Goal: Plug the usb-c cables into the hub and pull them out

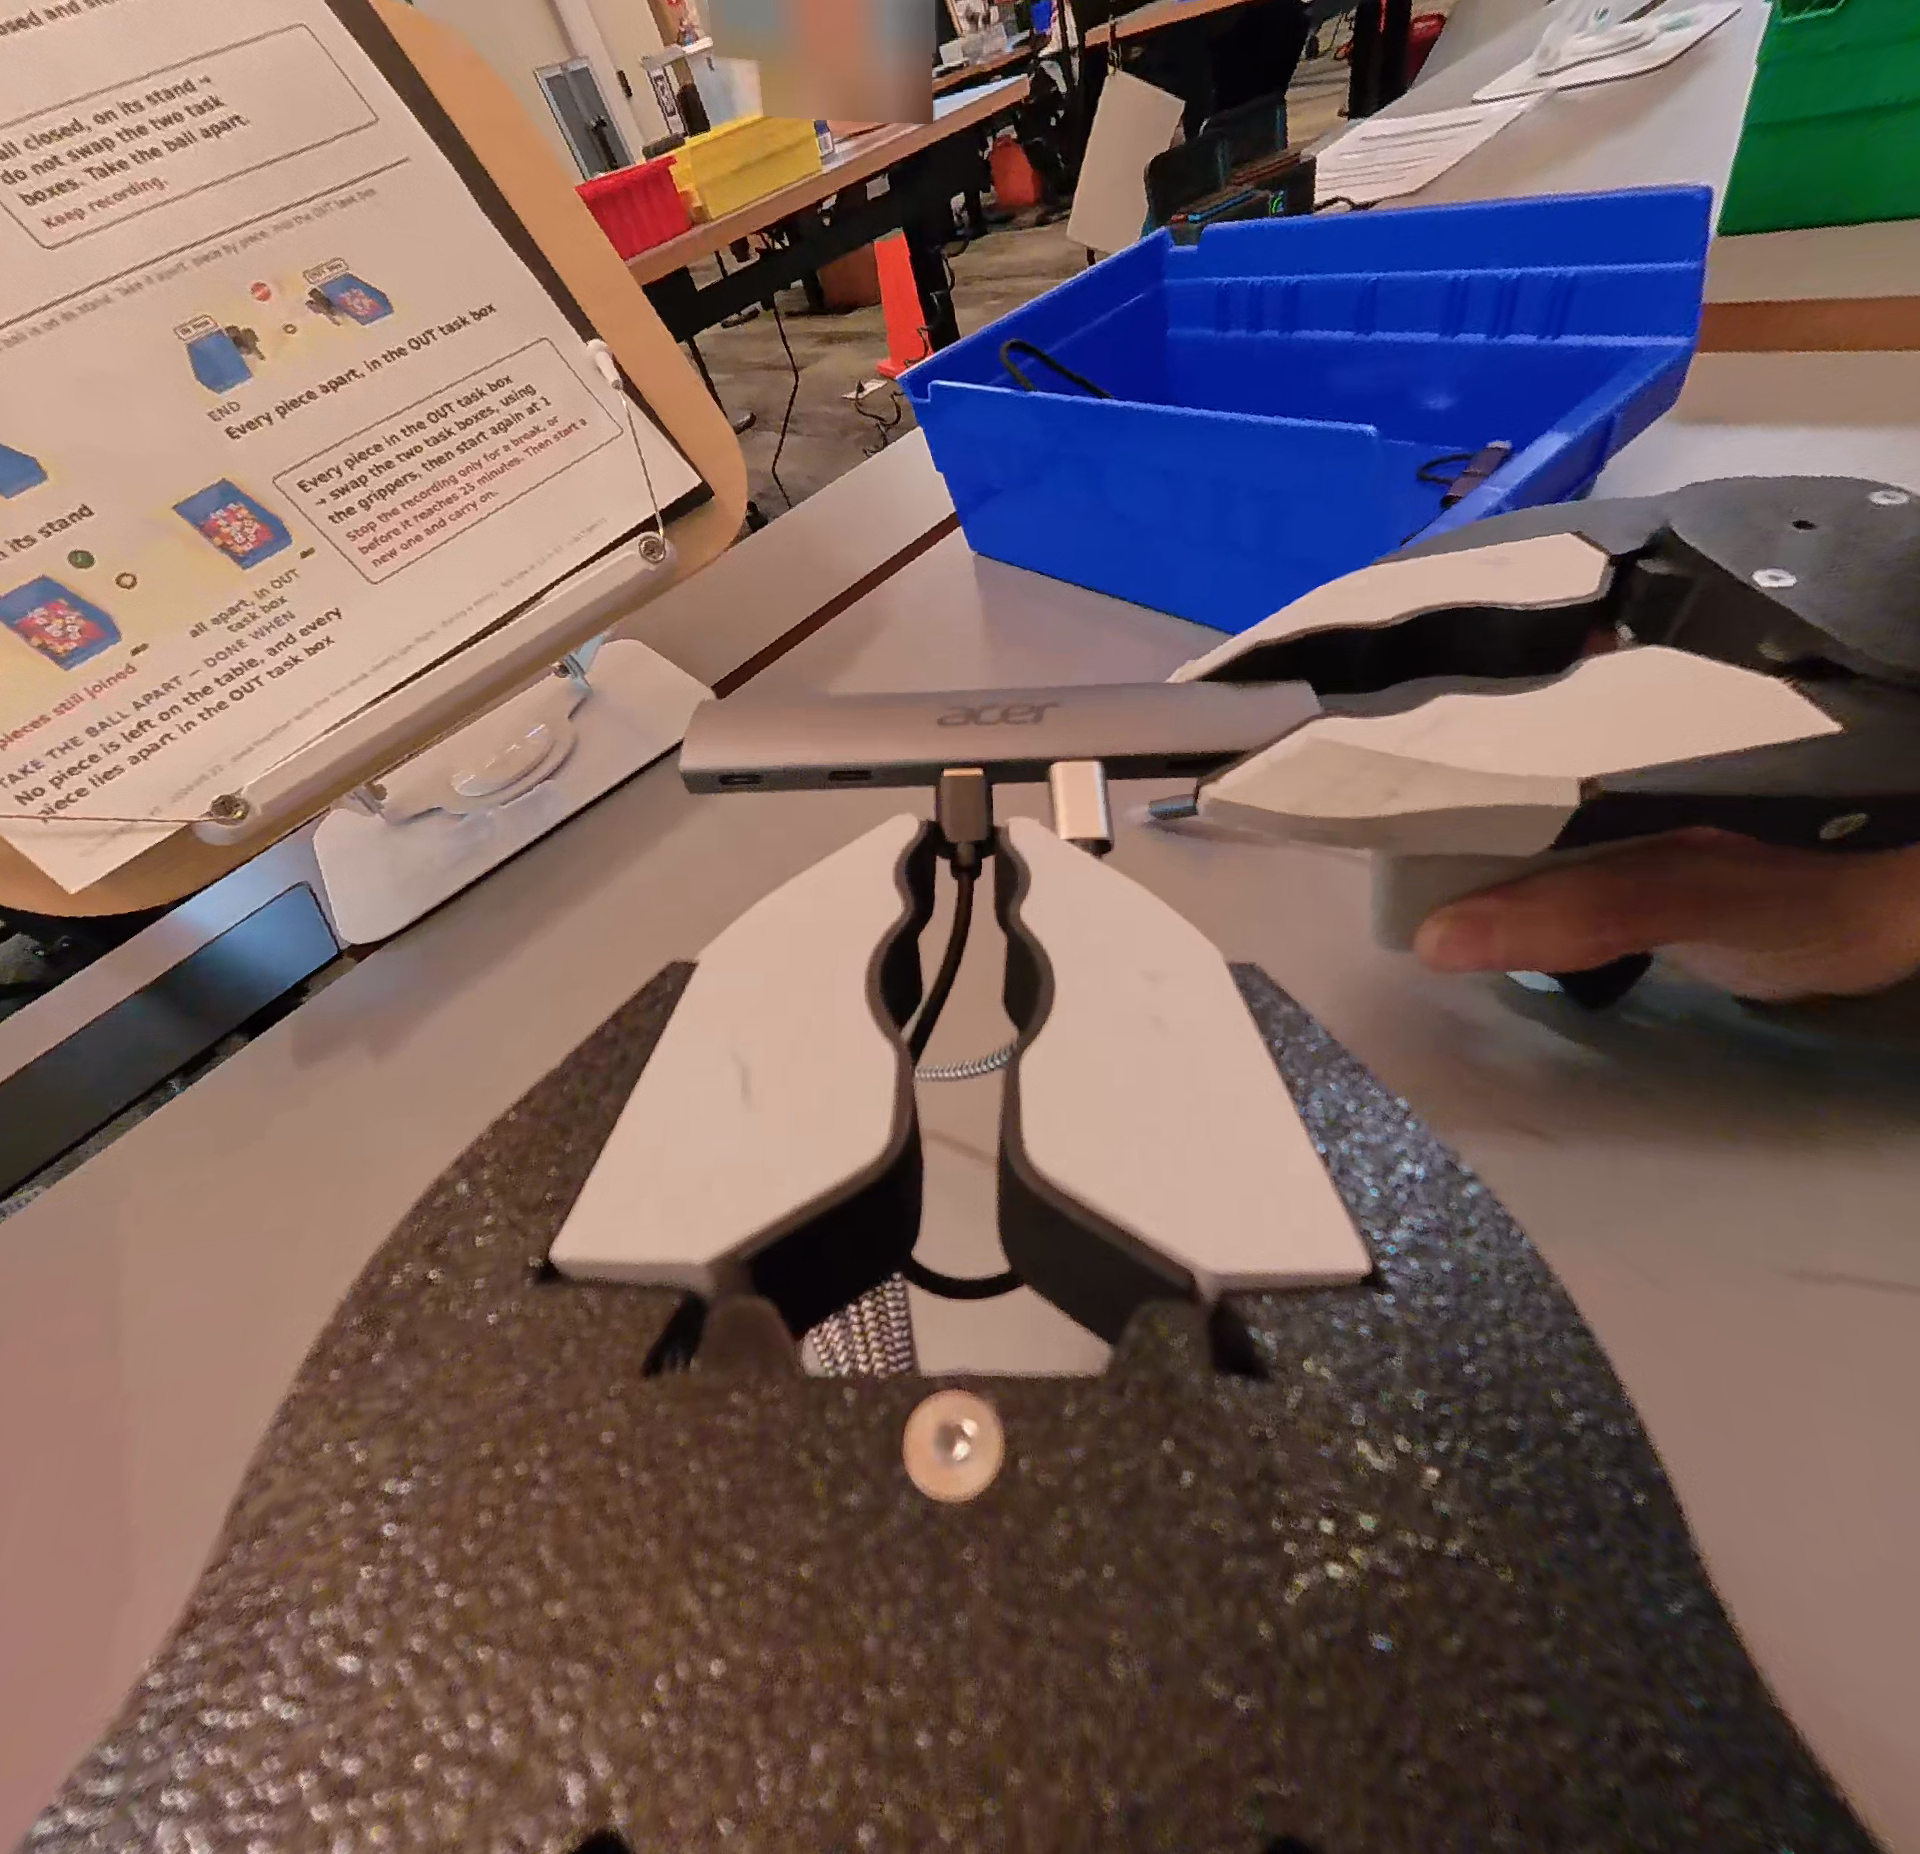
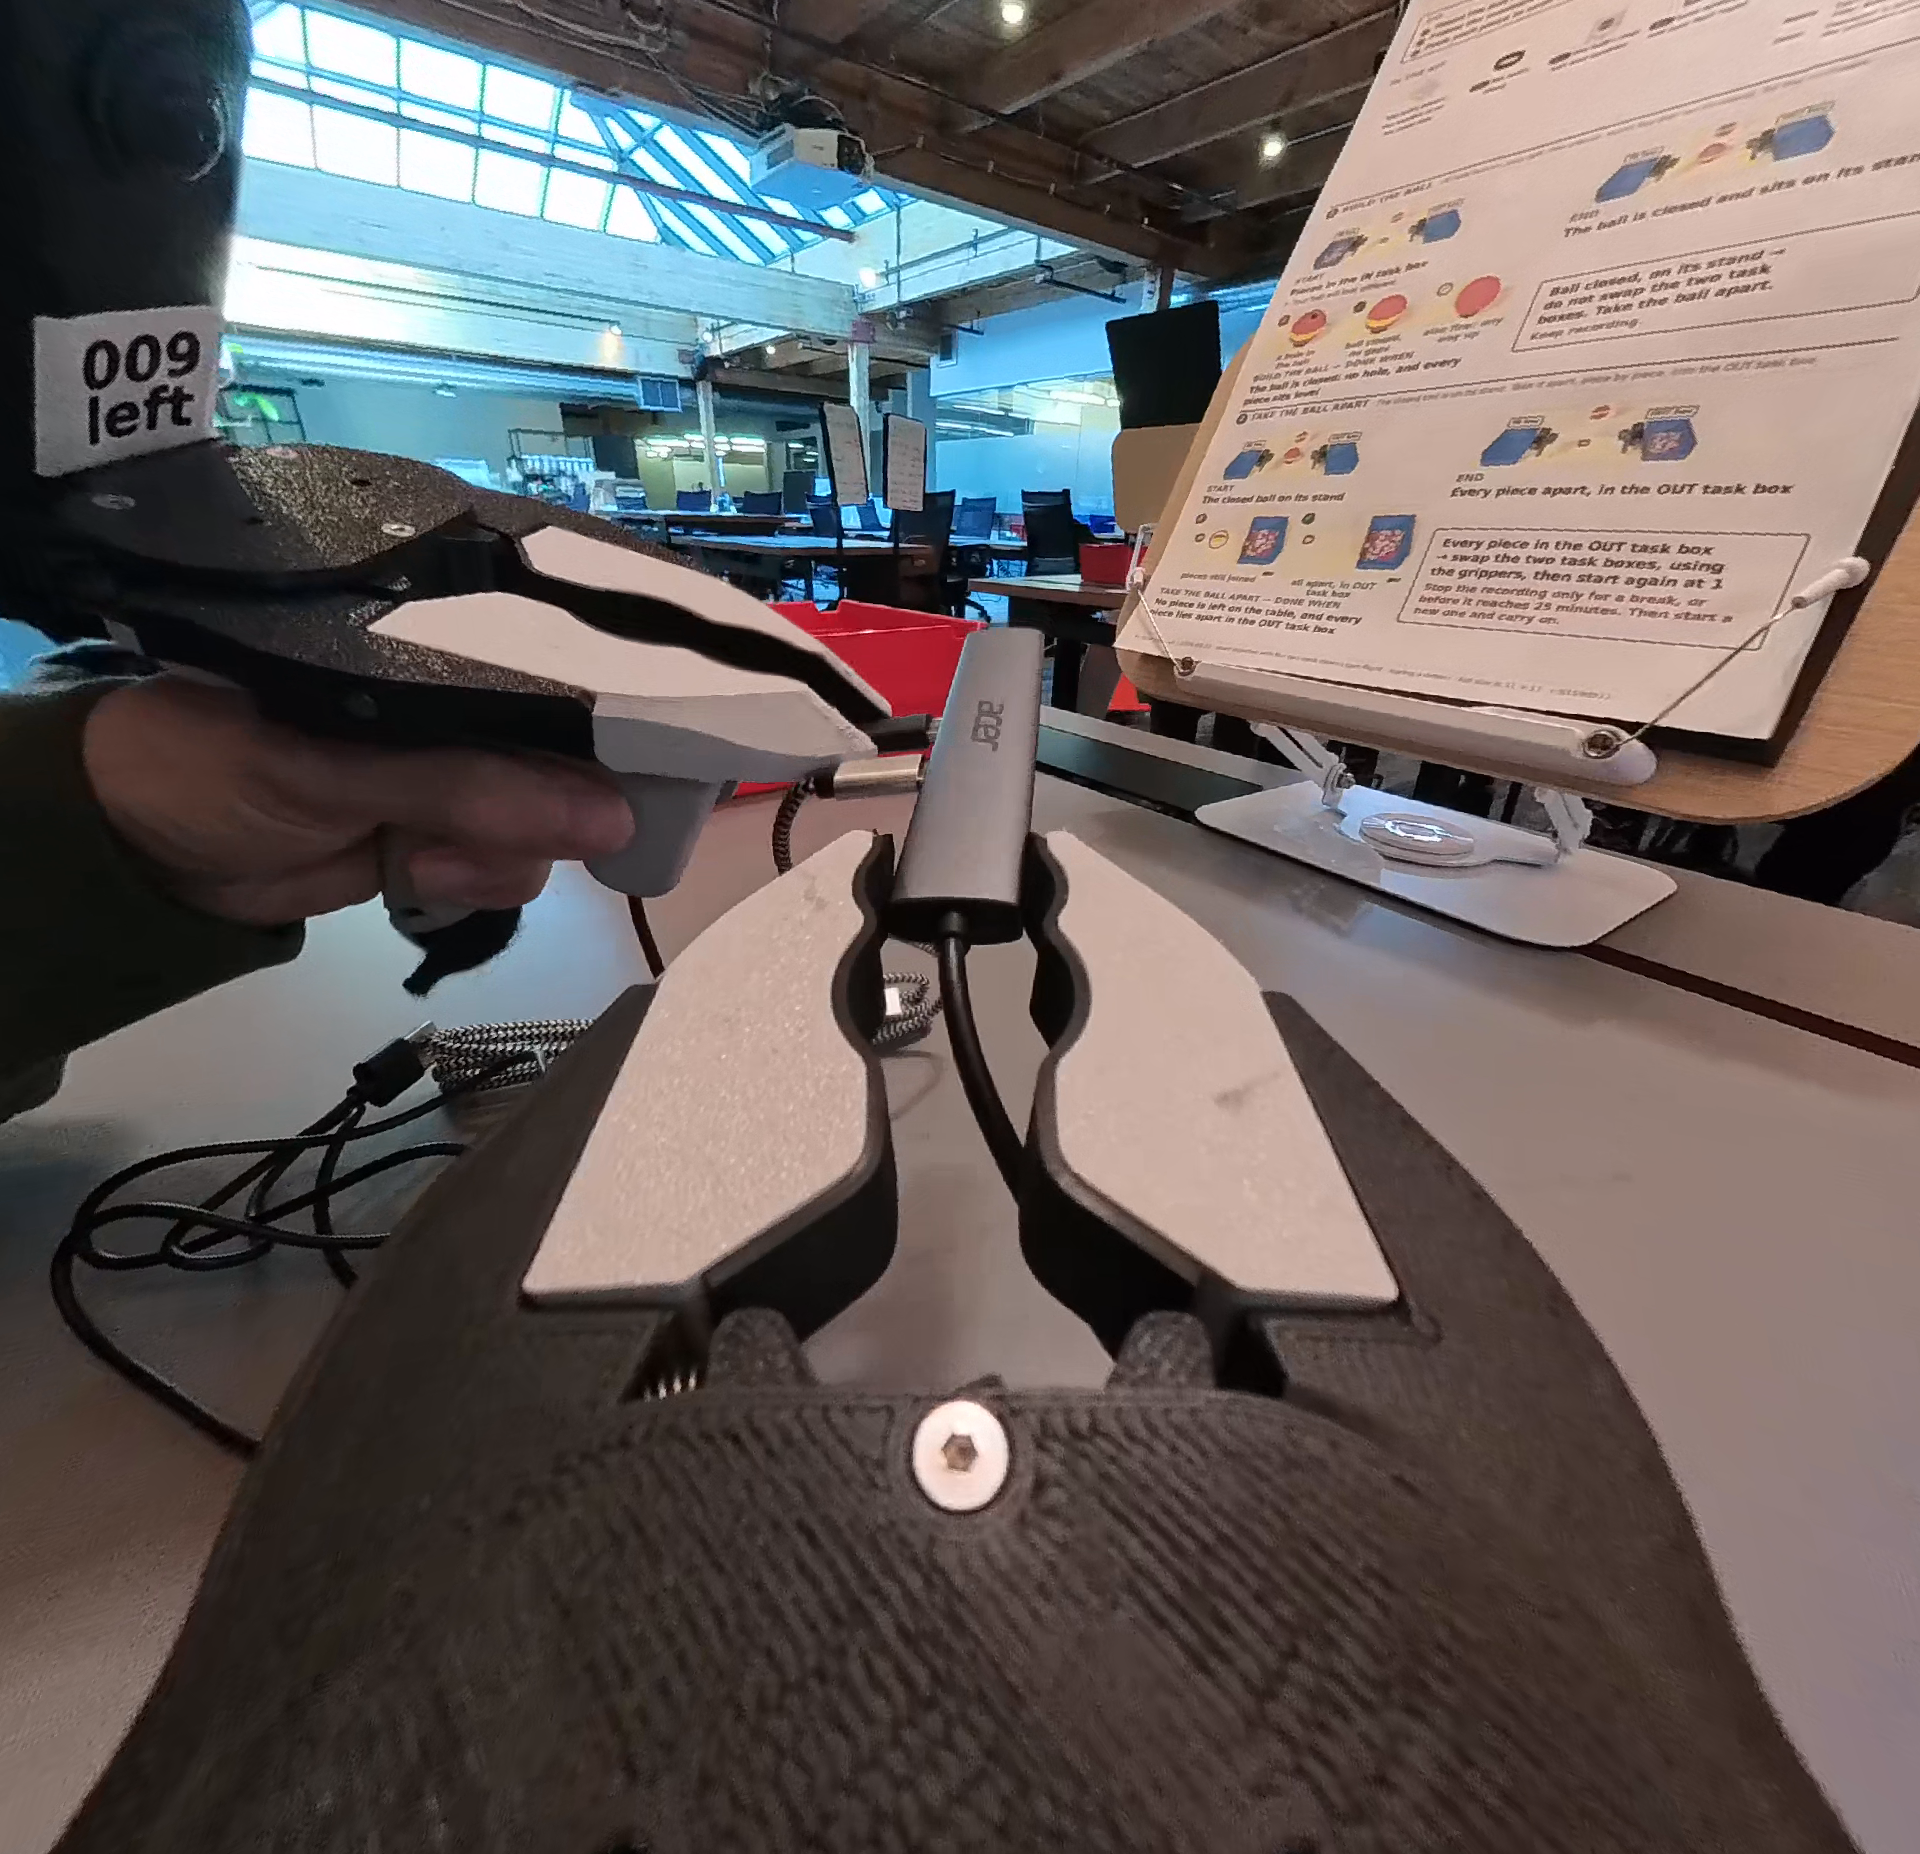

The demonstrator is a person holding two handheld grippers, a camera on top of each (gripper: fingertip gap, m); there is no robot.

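Observation:
A grey usb hub (image 1: 997, 729) is held level just above the table. My right gripper (image 1: 1190, 739) comes in from the right and is shut on the hub's cable end (image 2: 961, 859). My left gripper (image 1: 964, 843) is shut on a black usb-c plug (image 1: 961, 794) seated in a port on the hub's near side. Beside it a silver plug (image 1: 1081, 802) on a braided cable (image 2: 790, 817) is also seated in the hub. In the right wrist view my left gripper (image 2: 868, 718) comes in from the left, with the black plug (image 2: 902, 732) at its tips.
A blue bin (image 1: 1195, 516) holding black cables stands behind the hub. A paper sheet on a tilted stand (image 1: 343, 516) is at the left. Loose black and braided cables (image 2: 260, 1181) lie on the grey table (image 1: 1507, 1285). A green bin (image 1: 1829, 100) is far right. Left tips to right tips: about 5 cm.

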